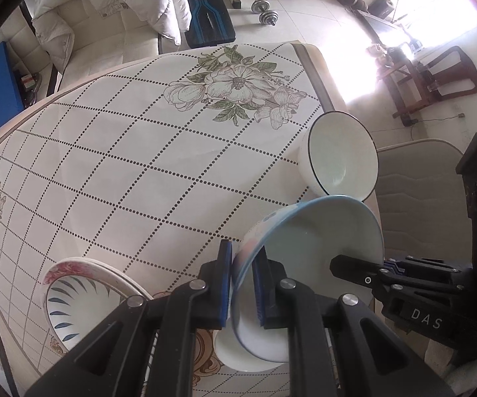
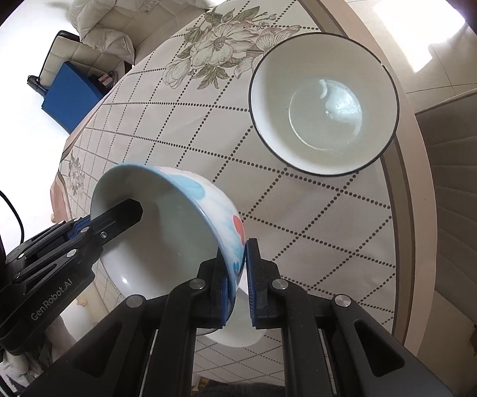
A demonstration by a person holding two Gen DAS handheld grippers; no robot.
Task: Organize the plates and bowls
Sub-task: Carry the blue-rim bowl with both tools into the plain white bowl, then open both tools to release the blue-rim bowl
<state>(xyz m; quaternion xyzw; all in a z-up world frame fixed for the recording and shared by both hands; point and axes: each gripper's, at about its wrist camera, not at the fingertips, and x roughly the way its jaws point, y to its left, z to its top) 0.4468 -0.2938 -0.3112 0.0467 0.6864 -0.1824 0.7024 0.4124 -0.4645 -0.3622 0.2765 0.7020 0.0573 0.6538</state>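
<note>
Above the near edge of the worktop (image 1: 112, 152), a blue-patterned bowl (image 1: 308, 231) is held clear of the surface, tilted so its pale interior faces sideways. Left claw (image 1: 241, 284): clenched on the bowl's rim, one blue-padded finger outside the wall, the other inside. Right claw (image 2: 236, 281): clenched on the opposite part of the same rim, again with one pad (image 2: 253, 278) outside and one inside; red and blue patches of the bowl's outer glaze show just above this grip. Each claw appears in the other's camera: the right one enters the left wrist view from the lower right, its finger lying across the bowl's mouth, and the left one enters the right wrist view from the lower left in the same manner.

Beyond the held bowl, near the worktop's far right edge, a white bowl with a dark rim (image 2: 324, 102) stands upright and apart from it. Directly beneath the held bowl lies a plain white dish (image 1: 235, 354), partly hidden by the claws. To the left, a shallow dish with a pink floral rim and blue leaf strokes (image 1: 72, 301) rests on the worktop. A checked cloth with printed flowers (image 2: 218, 43) covers the worktop. A pale sofa (image 1: 99, 16) and dumbbells (image 1: 264, 11) occupy the floor behind.
</note>
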